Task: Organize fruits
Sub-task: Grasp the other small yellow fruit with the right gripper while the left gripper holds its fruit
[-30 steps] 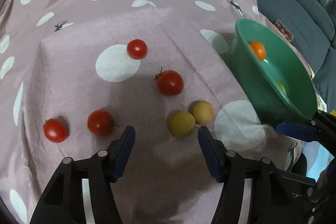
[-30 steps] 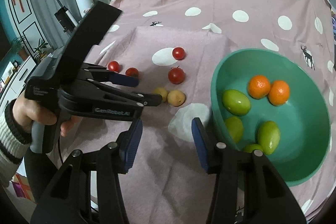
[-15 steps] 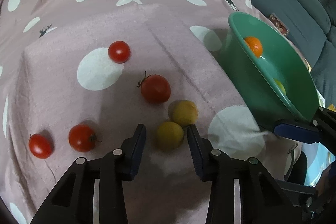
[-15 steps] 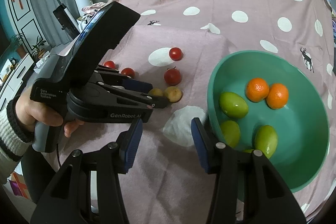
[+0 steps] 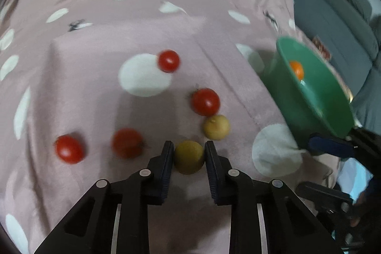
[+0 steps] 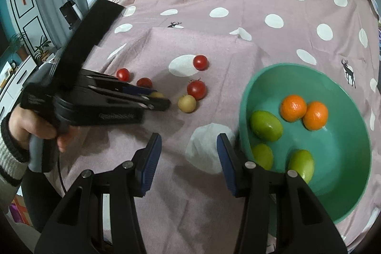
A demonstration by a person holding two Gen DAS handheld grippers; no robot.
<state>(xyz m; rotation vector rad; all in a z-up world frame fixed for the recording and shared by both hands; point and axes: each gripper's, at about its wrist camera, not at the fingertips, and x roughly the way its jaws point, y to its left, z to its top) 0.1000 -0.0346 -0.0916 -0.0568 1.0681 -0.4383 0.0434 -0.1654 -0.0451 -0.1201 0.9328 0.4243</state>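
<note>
My left gripper (image 5: 188,151) is shut on a yellow-brown round fruit (image 5: 188,160) that rests on the pink dotted cloth; it shows partly hidden behind the left gripper (image 6: 162,99) in the right wrist view. A second yellow-brown fruit (image 5: 216,127) (image 6: 187,103) lies just right of it. Several red tomatoes (image 5: 205,101) (image 5: 168,61) (image 5: 127,142) (image 5: 69,149) lie around. The green bowl (image 6: 343,194) (image 5: 333,111) at the right holds two oranges (image 6: 293,108) and several green fruits (image 6: 266,125). My right gripper (image 6: 188,149) is open and empty, just left of the bowl.
The pink polka-dot cloth (image 6: 238,23) covers the table, with a raised square patch under the fruits. A grey sofa (image 5: 338,23) stands beyond the table's right edge. Curtains and a white cabinet (image 6: 14,77) lie behind and to the left.
My left gripper moved forward and down, and its jaws closed from wide open onto the nearer yellow-brown fruit. My right gripper stayed open beside the bowl.
</note>
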